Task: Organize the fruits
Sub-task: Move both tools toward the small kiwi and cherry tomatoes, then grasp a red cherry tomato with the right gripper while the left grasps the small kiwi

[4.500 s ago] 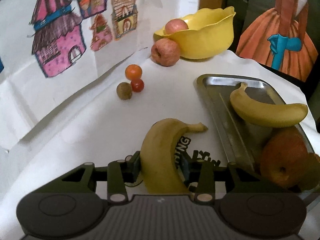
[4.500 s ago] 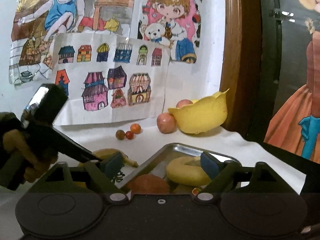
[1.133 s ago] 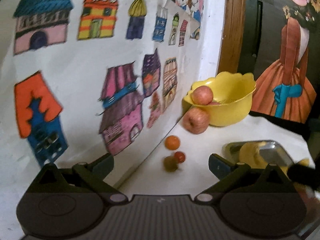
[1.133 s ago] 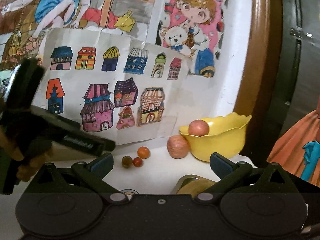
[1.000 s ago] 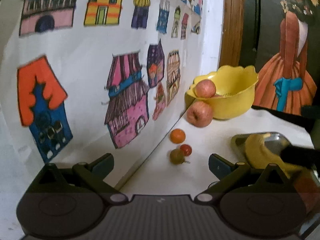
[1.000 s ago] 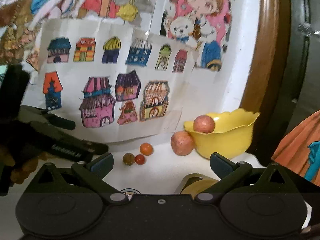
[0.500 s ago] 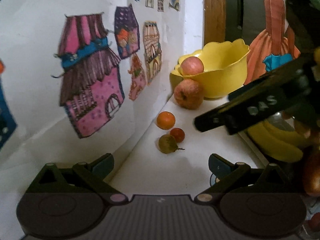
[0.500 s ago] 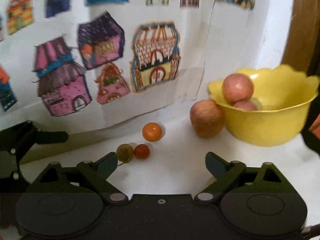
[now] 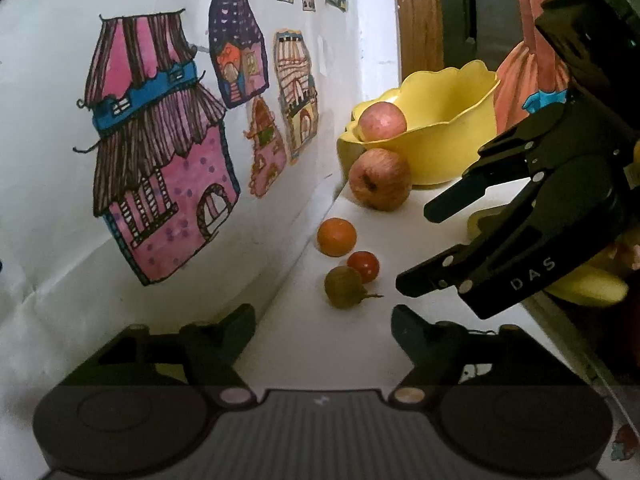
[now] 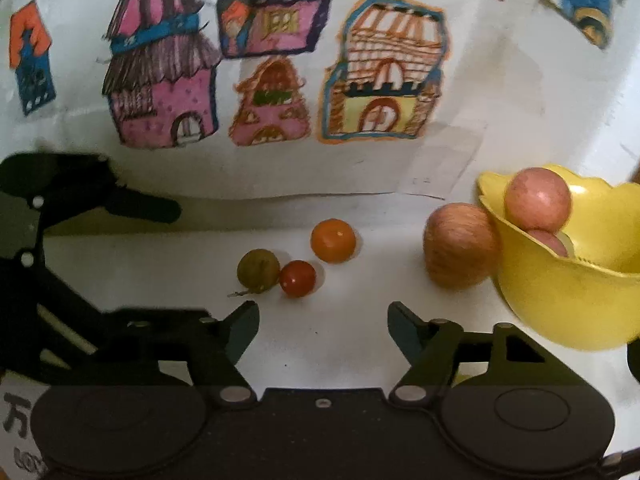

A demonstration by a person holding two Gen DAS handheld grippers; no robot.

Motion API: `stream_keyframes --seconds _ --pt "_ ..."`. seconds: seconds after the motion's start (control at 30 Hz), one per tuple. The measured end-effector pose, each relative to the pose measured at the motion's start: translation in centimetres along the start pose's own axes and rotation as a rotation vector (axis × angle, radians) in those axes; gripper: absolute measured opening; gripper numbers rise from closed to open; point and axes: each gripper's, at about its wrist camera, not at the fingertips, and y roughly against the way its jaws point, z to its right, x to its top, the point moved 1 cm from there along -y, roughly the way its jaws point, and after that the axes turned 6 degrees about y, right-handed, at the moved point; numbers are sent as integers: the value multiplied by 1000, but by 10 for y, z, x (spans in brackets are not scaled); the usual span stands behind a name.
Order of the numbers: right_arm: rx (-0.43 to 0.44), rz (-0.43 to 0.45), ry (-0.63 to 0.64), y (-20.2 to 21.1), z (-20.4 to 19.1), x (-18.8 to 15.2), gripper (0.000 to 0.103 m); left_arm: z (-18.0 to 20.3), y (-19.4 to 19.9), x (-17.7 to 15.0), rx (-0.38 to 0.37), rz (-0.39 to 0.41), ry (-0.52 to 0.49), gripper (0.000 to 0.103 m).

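Note:
Three small fruits lie close together on the white table: a small orange [image 9: 336, 237] [image 10: 333, 240], a red cherry tomato [image 9: 363, 266] [image 10: 297, 278] and a green-brown fruit with a stalk [image 9: 343, 286] [image 10: 258, 271]. My left gripper [image 9: 322, 320] is open and holds nothing, a short way in front of them. My right gripper [image 10: 320, 320] is also open and holds nothing, just short of the tomato. In the left wrist view the right gripper [image 9: 416, 246] comes in from the right beside the fruits. An apple [image 9: 380, 179] [image 10: 460, 246] rests against a yellow bowl [image 9: 440, 136] [image 10: 560, 304].
The bowl holds more apples, the top one [image 9: 382, 121] [image 10: 537, 199] standing proud of the rim. Bananas [image 9: 588, 284] lie at the right, partly behind the right gripper. A wall with house drawings [image 9: 160, 168] runs close behind the fruits. The left gripper's fingers [image 10: 140, 202] fill the left side.
Both grippers have dropped and closed in on the three small fruits. The left gripper held a banana 4.5 s ago and is now open and without it.

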Motion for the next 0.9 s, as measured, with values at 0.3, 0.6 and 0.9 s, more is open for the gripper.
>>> stream_keyframes --seconds 0.3,0.6,0.9 --pt "33 8 73 -21 -4 5 56 -1 -15 1 -14 -6 1 65" --pt "51 47 143 -32 -9 6 43 2 -25 4 -42 9 -42 64" --pt "65 86 195 -37 -14 5 28 2 -39 7 -53 -1 -36 57"
